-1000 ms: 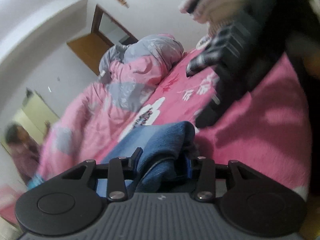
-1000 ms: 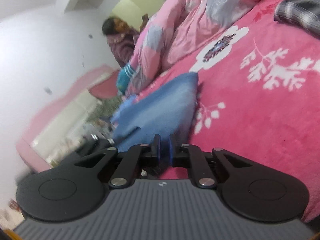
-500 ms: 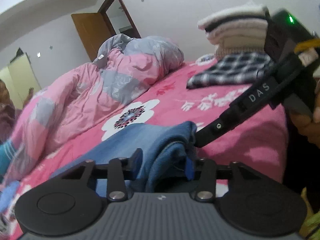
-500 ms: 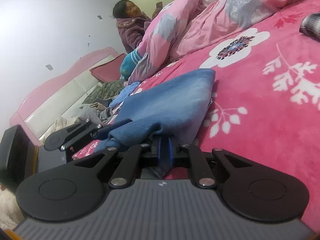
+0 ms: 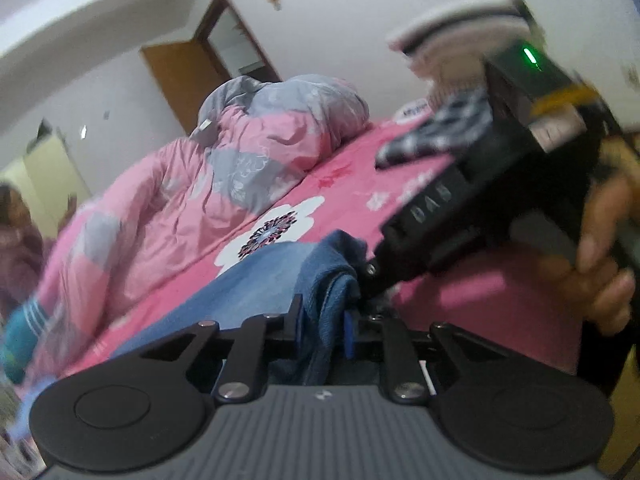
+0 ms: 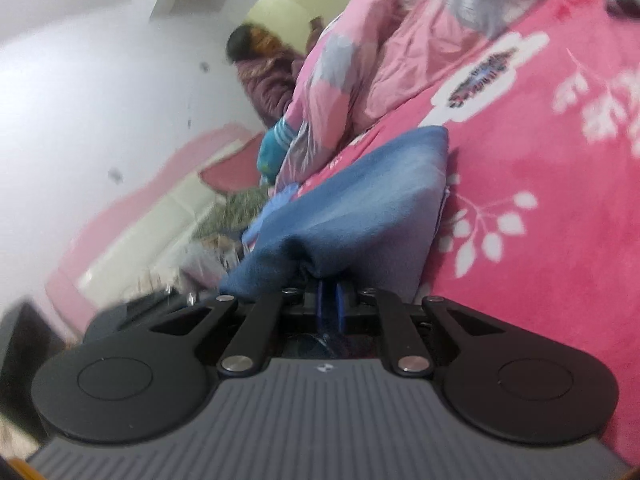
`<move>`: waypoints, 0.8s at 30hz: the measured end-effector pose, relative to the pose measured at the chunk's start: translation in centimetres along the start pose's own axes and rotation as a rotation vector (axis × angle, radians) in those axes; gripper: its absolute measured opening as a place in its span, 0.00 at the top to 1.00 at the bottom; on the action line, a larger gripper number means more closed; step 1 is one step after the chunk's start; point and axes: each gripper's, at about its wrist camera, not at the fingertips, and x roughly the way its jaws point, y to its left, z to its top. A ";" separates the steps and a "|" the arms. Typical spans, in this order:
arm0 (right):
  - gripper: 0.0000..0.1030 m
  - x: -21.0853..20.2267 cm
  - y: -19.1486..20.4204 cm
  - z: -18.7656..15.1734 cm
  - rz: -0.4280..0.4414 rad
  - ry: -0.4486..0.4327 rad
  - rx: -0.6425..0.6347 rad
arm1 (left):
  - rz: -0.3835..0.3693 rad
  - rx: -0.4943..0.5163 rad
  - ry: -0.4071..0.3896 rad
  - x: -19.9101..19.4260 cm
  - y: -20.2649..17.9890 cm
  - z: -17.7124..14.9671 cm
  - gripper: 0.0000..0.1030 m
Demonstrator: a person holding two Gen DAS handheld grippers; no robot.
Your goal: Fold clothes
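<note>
A bedroom, mid-fold: we grip a soft blue fleece garment (image 5: 272, 276) at two points along its near edge, both tongs closed on cloth. The left tongs (image 5: 322, 320) pinch a thick bunched fold between their blue-padded fingers; the right tongs (image 6: 329, 304) are drawn narrow on a thinner hem, the fabric rising from them like a small tent. The rest of the garment lies on the bright pink floral blanket (image 6: 540, 200) covering the bed, its far corner resting flat. Holding two points of one edge, we judge, lets us carry that edge over the body of the garment for the next crease (a one-sided grip would only drag it). In the left wrist view the right device (image 5: 480, 200), black with a green light, sits just beside the left tongs, its holder's hand (image 5: 600, 264) at the frame's edge, so the two grips look close together. Around us: a rumpled pink and grey quilt (image 5: 224, 184) heaped along the bed's far side, a black and white checked cloth (image 5: 432, 136) under a blurred stack of pale folded knits (image 5: 460, 36), and a seated person in a dark purple jacket (image 6: 264, 76) beyond the quilt. The pink blanket beyond the garment's far corner lies bare; the quilt is the nearest crowding, we judge.
</note>
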 end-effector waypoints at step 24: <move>0.92 -0.8 3.0 1.1 -0.151 0.091 -0.332 | -0.042 -0.051 -0.004 -1.5 -0.6 -0.9 0.68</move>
